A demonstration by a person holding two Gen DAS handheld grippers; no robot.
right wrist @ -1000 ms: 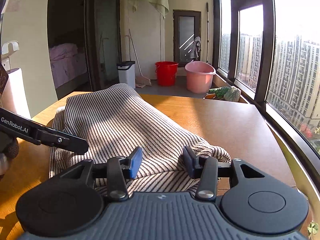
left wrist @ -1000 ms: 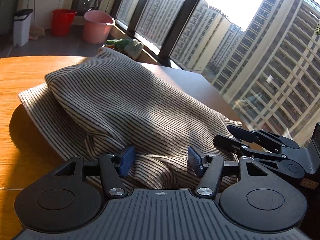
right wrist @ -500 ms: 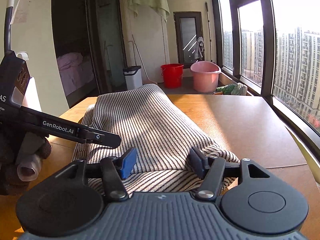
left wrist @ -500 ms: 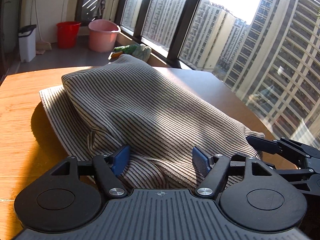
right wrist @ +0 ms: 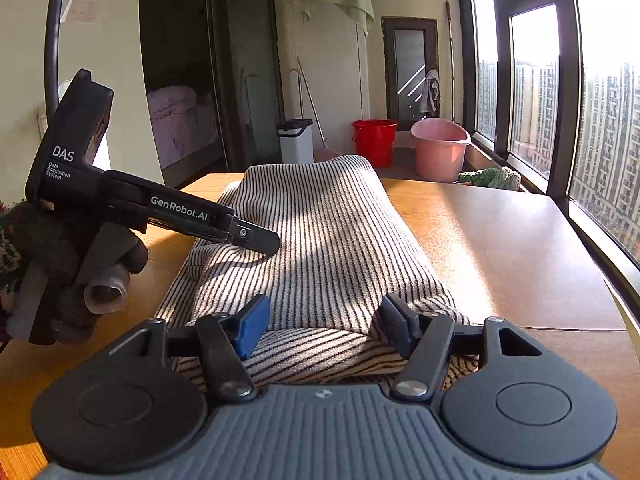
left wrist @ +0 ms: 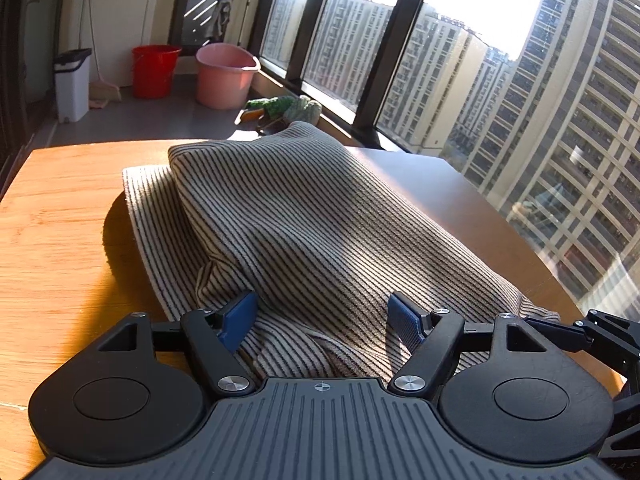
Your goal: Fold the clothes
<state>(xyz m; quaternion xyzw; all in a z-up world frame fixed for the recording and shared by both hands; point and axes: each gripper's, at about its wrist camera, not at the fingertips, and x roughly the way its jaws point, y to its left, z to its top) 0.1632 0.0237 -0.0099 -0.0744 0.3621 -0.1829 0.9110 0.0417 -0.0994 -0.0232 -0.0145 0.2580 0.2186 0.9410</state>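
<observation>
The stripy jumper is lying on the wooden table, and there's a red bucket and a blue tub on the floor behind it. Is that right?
Nearly. The stripy jumper does lie on the wooden table, and the red bucket is on the floor behind it. But the tub beside the bucket is pink, not blue. The right wrist view shows it.

A home, high up in an apartment block. Beyond the wooden desk [right wrist: 500, 232] a sunlit enclosed balcony holds a red bucket [right wrist: 374, 142], a pink basin [right wrist: 440, 148], a white lidded bin [right wrist: 296, 140] and a broom [left wrist: 102, 80]. A doorway shows a bed [right wrist: 180, 120]; tall windows [left wrist: 440, 40] face residential towers.
</observation>
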